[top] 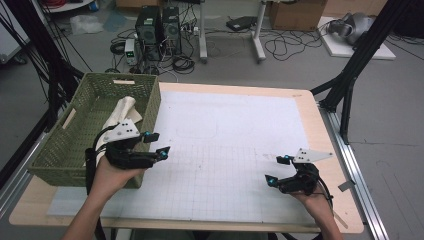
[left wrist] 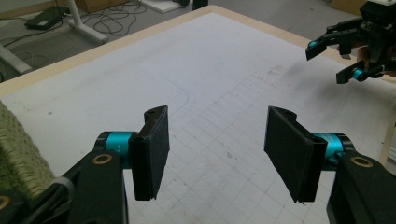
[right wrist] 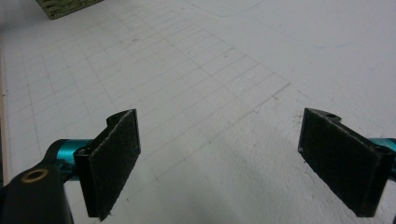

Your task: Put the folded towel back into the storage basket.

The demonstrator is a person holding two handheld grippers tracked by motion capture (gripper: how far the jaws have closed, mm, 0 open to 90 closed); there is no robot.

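- At the near right of the table [top: 320,125], your right gripper [top: 278,170] rests low over the white gridded mat [top: 235,150] with its jaws standing wide apart and nothing between them.
- At the near left, your left gripper [top: 157,144] sits just beside the basket's right wall, jaws parted and empty, aimed out over the mat toward the right gripper [left wrist: 332,59].
- The green woven basket [top: 60,150] stands on the table's left edge; the cream cloth [top: 121,112] lies inside it, toward the far right part.
- The cloth lies behind and to the left of your left gripper, its long axis running near to far along the basket.
- Judgement: your left hand is much the nearer; the right is well apart across the mat.
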